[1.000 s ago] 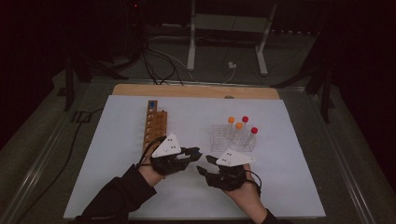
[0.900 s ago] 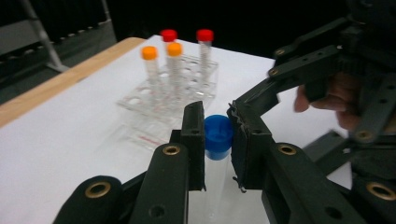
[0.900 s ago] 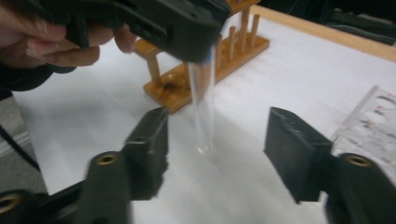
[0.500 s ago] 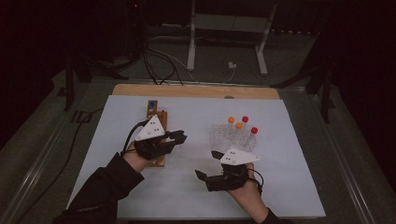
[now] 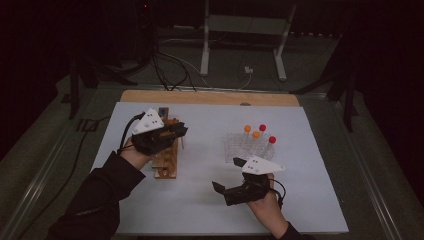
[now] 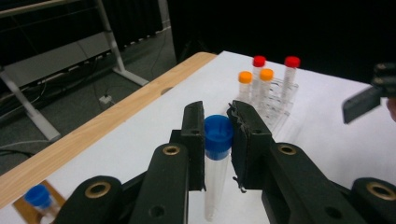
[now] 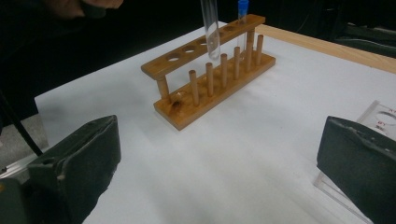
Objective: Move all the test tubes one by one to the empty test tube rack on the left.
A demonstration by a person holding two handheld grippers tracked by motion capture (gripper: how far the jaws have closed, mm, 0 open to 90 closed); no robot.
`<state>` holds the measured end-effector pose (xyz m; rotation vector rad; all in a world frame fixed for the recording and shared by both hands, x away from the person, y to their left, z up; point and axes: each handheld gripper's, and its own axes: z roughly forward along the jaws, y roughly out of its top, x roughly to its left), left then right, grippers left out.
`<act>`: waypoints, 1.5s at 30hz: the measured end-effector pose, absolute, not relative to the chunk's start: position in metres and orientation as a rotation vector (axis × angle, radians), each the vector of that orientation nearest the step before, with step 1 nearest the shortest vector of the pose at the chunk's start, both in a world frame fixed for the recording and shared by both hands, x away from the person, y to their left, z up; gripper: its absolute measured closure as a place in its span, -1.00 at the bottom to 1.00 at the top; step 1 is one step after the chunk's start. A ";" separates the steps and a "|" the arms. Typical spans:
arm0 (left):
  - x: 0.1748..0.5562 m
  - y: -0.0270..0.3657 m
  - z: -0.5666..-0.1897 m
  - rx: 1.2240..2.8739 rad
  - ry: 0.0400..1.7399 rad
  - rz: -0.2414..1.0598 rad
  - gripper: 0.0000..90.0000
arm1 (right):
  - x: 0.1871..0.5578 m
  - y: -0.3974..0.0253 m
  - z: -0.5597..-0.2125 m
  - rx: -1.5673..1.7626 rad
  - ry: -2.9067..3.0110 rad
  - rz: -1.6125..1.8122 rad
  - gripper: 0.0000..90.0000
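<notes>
Left gripper jaws clamp blue-capped clear plastic tube, base cut off; right gripper jaws apart, wooden rack at 12 o'clock.

White table sheet, wooden board edge, metal stand legs, floor cables

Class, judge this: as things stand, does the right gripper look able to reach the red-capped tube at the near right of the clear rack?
Probably yes. The right gripper has its jaws open and empty, and nothing lies between it and the red-capped tube in the clear rack.
</notes>
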<state>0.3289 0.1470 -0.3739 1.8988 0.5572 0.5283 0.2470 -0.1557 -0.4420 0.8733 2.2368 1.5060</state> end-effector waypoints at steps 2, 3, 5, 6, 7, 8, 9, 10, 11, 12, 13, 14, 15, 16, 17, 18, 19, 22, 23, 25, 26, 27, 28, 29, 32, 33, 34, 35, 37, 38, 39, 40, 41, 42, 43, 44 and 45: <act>0.332 0.150 -0.372 1.898 0.568 0.544 0.72 | 0.247 -0.155 -0.442 0.867 2.242 1.503 -1.00; 0.334 0.152 -0.370 1.899 0.574 0.549 0.72 | 0.247 -0.155 -0.442 0.868 2.242 1.511 -1.00; 0.337 0.156 -0.368 1.900 0.583 0.570 0.72 | 0.246 -0.155 -0.442 0.867 2.240 1.508 -1.00; 0.339 0.158 -0.367 1.898 0.590 0.580 0.72 | 0.246 -0.155 -0.442 0.865 2.233 1.507 -1.00; 0.342 0.160 -0.366 1.895 0.599 0.581 0.72 | 0.246 -0.155 -0.442 0.865 2.231 1.507 -1.00; 0.344 0.163 -0.365 1.893 0.607 0.592 0.72 | 0.246 -0.155 -0.441 0.865 2.230 1.508 -1.00; 0.346 0.165 -0.364 1.887 0.617 0.601 0.72 | 0.246 -0.156 -0.441 0.863 2.226 1.512 -1.00; 0.348 0.168 -0.363 1.883 0.629 0.602 0.72 | 0.245 -0.155 -0.441 0.861 2.225 1.515 -1.00; 0.351 0.171 -0.362 1.879 0.639 0.609 0.72 | 0.246 -0.155 -0.442 0.856 2.229 1.514 -1.00; 0.354 0.173 -0.361 1.879 0.650 0.614 0.72 | 0.245 -0.155 -0.442 0.851 2.228 1.514 -1.00; 0.356 0.176 -0.361 1.884 0.660 0.623 0.72 | 0.245 -0.155 -0.442 0.849 2.225 1.516 -1.00; 0.359 0.178 -0.360 1.880 0.671 0.628 0.72 | 0.245 -0.155 -0.441 0.850 2.229 1.523 -1.00; 0.361 0.180 -0.360 1.880 0.680 0.630 0.72 | 0.245 -0.155 -0.441 0.848 2.232 1.529 -1.00; 0.364 0.182 -0.359 1.877 0.687 0.641 0.72 | 0.244 -0.155 -0.441 0.847 2.230 1.531 -1.00; 0.366 0.184 -0.359 1.870 0.696 0.643 0.72 | 0.244 -0.155 -0.440 0.843 2.228 1.527 -1.00; 0.368 0.185 -0.358 1.862 0.702 0.637 0.72 | 0.244 -0.155 -0.440 0.839 2.229 1.531 -1.00; 0.369 0.186 -0.358 1.855 0.708 0.646 0.72 | 0.243 -0.155 -0.440 0.840 2.227 1.533 -1.00; 0.376 0.188 -0.357 1.853 0.721 0.661 0.72 | 0.243 -0.156 -0.439 0.839 2.225 1.544 -1.00; 0.379 0.189 -0.358 1.853 0.727 0.659 0.72 | 0.243 -0.157 -0.439 0.841 2.222 1.549 -1.00; 0.384 0.191 -0.359 1.842 0.743 0.662 0.72 | 0.243 -0.157 -0.439 0.843 2.224 1.552 -1.00; 0.386 0.192 -0.360 1.833 0.755 0.653 0.72 | 0.243 -0.158 -0.438 0.839 2.221 1.554 -1.00; 0.388 0.193 -0.361 1.826 0.761 0.664 0.72 | 0.243 -0.158 -0.438 0.838 2.219 1.562 -1.00; 0.391 0.194 -0.363 1.823 0.772 0.665 0.72 | 0.243 -0.158 -0.438 0.840 2.219 1.562 -1.00; 0.392 0.194 -0.365 1.819 0.779 0.663 0.72 | 0.243 -0.158 -0.438 0.840 2.215 1.557 -1.00; 0.399 0.196 -0.371 1.812 0.806 0.672 0.72 | 0.243 -0.158 -0.439 0.839 2.219 1.552 -1.00; 0.401 0.197 -0.373 1.811 0.814 0.674 0.72 | 0.243 -0.158 -0.439 0.839 2.220 1.548 -1.00; 0.403 0.197 -0.374 1.815 0.820 0.686 0.72 | 0.243 -0.158 -0.439 0.839 2.221 1.552 -1.00; 0.405 0.197 -0.376 1.813 0.826 0.689 0.72 | 0.243 -0.158 -0.439 0.839 2.222 1.550 -1.00; 0.409 0.198 -0.380 1.808 0.842 0.683 0.72 | 0.243 -0.158 -0.439 0.837 2.220 1.553 -1.00; 0.410 0.198 -0.382 1.805 0.850 0.682 0.72 | 0.243 -0.158 -0.439 0.837 2.222 1.556 -1.00; 0.412 0.199 -0.385 1.803 0.857 0.670 0.72 | 0.243 -0.158 -0.439 0.840 2.224 1.551 -1.00; 0.413 0.199 -0.387 1.805 0.864 0.673 0.72 | 0.243 -0.158 -0.439 0.841 2.223 1.551 -1.00; 0.413 0.198 -0.390 1.812 0.868 0.693 0.72 | 0.243 -0.158 -0.439 0.845 2.228 1.552 -1.00; 0.415 0.199 -0.393 1.811 0.876 0.679 0.72 | 0.243 -0.158 -0.439 0.846 2.229 1.547 -1.00; 0.416 0.199 -0.395 1.813 0.882 0.674 0.72 | 0.243 -0.158 -0.440 0.843 2.228 1.545 -1.00; 0.416 0.198 -0.398 1.822 0.882 0.694 0.72 | 0.243 -0.158 -0.440 0.840 2.230 1.549 -1.00; 0.417 0.199 -0.400 1.820 0.887 0.680 0.72 | 0.243 -0.158 -0.440 0.840 2.229 1.547 -1.00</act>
